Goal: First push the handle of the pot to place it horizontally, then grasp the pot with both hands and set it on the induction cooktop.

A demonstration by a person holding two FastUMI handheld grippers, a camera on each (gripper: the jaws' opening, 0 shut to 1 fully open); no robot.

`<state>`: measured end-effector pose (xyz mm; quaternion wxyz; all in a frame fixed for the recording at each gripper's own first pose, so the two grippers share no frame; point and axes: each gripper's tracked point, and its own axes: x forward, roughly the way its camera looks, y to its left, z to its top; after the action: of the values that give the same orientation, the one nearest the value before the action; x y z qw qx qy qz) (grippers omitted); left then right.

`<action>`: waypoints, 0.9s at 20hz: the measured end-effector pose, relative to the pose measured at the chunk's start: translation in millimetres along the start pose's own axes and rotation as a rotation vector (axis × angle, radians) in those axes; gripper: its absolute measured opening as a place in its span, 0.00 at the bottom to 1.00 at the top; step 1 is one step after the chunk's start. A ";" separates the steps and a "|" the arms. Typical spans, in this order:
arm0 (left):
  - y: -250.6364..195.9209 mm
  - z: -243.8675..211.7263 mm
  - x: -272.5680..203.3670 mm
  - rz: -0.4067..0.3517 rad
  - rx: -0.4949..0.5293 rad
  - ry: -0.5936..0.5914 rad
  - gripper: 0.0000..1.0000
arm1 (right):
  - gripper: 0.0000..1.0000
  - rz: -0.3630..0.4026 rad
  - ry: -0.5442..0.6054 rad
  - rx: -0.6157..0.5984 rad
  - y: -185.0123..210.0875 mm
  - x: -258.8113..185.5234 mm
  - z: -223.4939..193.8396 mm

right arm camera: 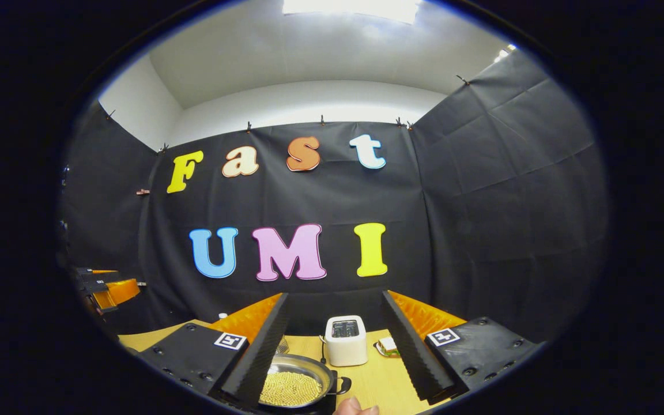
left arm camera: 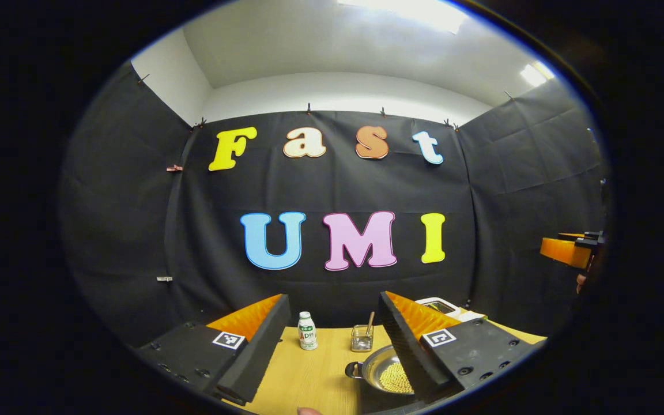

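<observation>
A shallow metal pot (left arm camera: 379, 369) with yellow beads in it stands on the wooden table (left arm camera: 309, 374). A black loop handle (left arm camera: 353, 370) sticks out on its left. My left gripper (left arm camera: 332, 354) hangs open above the table, and its right finger (left arm camera: 410, 346) covers part of the pot. In the right gripper view the pot (right arm camera: 297, 381) lies low and left of centre, its handle (right arm camera: 343, 385) pointing right. My right gripper (right arm camera: 335, 354) is open above it with nothing held. A dark flat slab (right arm camera: 314, 408) shows under the pot's near edge.
A small white bottle (left arm camera: 307, 331) and a glass jar with a stick (left arm camera: 362, 338) stand behind the pot. A white toaster (right arm camera: 344, 340) and a sandwich on a plate (right arm camera: 388, 346) sit at the back. The other gripper (left arm camera: 568, 251) hovers at the far right.
</observation>
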<state>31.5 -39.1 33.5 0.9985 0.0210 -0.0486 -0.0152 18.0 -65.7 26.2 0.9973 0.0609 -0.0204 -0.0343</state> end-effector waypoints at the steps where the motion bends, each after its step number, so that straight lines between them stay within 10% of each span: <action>1: -1.7 -1.1 1.4 -0.003 0.001 0.007 0.96 | 0.98 -0.003 0.004 -0.005 -2.3 -0.1 -1.1; 18: -21.7 -2.4 8.1 -0.040 0.029 0.032 0.96 | 0.98 0.024 0.055 -0.027 2.8 4.0 -14.2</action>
<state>39.1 -60.9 30.9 0.9982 0.0367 -0.0323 -0.0343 22.8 -61.5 12.6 0.9986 0.0481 0.0070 -0.0208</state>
